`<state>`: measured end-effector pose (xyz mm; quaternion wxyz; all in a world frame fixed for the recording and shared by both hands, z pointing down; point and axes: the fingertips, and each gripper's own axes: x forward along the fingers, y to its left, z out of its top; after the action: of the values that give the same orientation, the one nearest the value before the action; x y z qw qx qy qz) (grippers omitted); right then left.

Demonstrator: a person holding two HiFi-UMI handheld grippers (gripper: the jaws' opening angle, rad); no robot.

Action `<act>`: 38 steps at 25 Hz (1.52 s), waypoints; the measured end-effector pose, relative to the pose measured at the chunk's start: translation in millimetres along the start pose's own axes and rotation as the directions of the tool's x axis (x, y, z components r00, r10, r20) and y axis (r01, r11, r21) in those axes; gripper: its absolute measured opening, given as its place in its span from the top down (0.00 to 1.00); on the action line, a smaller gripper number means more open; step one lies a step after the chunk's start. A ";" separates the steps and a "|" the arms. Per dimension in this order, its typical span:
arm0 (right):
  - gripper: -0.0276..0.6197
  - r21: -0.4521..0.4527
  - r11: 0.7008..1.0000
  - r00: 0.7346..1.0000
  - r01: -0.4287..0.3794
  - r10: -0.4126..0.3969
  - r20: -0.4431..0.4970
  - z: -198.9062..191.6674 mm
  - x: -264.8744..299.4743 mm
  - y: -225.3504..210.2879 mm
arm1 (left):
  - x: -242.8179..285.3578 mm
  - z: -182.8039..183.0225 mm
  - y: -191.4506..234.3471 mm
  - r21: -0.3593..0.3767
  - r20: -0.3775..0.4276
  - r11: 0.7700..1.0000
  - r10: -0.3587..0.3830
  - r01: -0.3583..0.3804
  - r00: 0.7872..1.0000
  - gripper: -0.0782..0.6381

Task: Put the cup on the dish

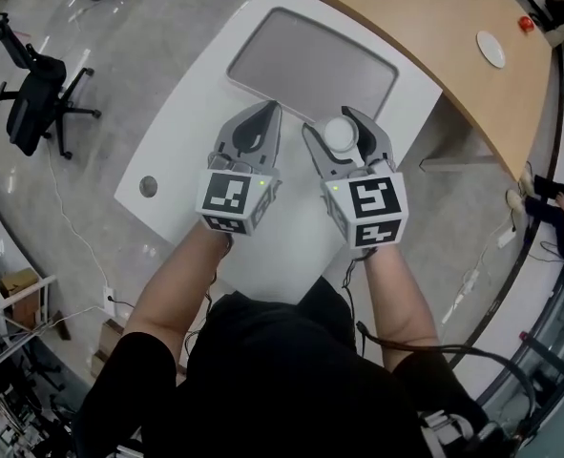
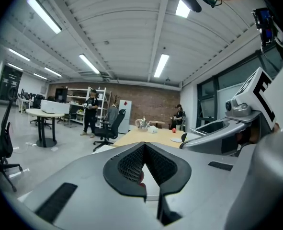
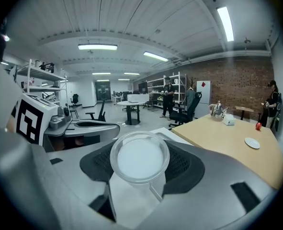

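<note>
Both grippers hang above the white table [image 1: 186, 160], side by side and close together, over its near half. The right gripper [image 1: 329, 120] pinches the cup [image 3: 139, 158], a small round white one with a clear rim. In the right gripper view its round face is turned to the camera and the dark ribbed pads press on it from either side. The cup is held in the air above the white table, clear of its top.

The left gripper [image 1: 274, 108] sits just to the left of the right one. Its jaws are pressed together at the tips, and nothing is held there. A small red patch shows through the gap behind the tips, and I cannot tell what it is.

A grey rectangular tray [image 1: 310, 65] lies on the far part of the white table, beyond both grippers. A curved wooden table [image 1: 425, 27] butts against the white table's far right side, and a small white dish [image 1: 490, 49] lies on it, well apart from the cup. A black office chair [image 1: 38, 103] stands on the floor to the left of the white table
</note>
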<state>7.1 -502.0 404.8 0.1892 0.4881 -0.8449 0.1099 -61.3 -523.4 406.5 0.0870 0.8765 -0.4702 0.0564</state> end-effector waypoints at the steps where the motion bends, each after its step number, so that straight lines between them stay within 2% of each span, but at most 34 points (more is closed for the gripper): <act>1: 0.55 -0.001 1.000 1.000 0.000 0.000 -0.003 -1.1 8.6 -5.5 | 9.2 -2.2 4.2 0.004 -0.001 1.000 0.005 -0.005 1.000 0.89; 6: 0.55 0.004 1.000 1.000 -0.009 0.009 -0.018 -3.4 54.9 -25.5 | 49.0 -14.7 24.2 0.027 -0.011 0.999 0.018 -0.017 1.000 0.89; 21: 0.55 -0.002 1.000 0.994 -0.024 0.024 -0.104 -47.2 168.1 -72.7 | 138.4 -76.3 70.7 0.016 -0.059 0.998 0.066 -0.065 0.996 0.89; 28: 0.55 0.003 1.000 0.993 -0.005 0.006 -0.119 -57.5 211.8 -97.8 | 180.5 -94.2 90.0 0.018 -0.059 0.998 0.065 -0.065 0.996 0.89; 32: 0.55 0.007 1.000 0.992 0.011 -0.010 -0.129 -66.5 237.6 -114.2 | 205.6 -100.4 100.3 -0.009 -0.057 0.997 0.075 -0.076 0.996 0.89; 35: 0.55 0.008 1.000 0.987 0.026 -0.025 -0.158 -77.1 255.7 -121.7 | 213.4 -100.5 108.4 -0.030 -0.053 0.995 0.089 -0.090 0.995 0.89; 38: 0.55 0.009 1.000 0.985 0.030 -0.028 -0.173 -80.5 263.2 -122.7 | 214.5 -101.0 109.4 -0.017 -0.056 0.996 0.088 -0.089 0.995 0.89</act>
<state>11.5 -739.7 590.1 0.2603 0.4899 -0.8176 0.1540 -35.9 -736.8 555.0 0.1060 0.8519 -0.5066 0.0799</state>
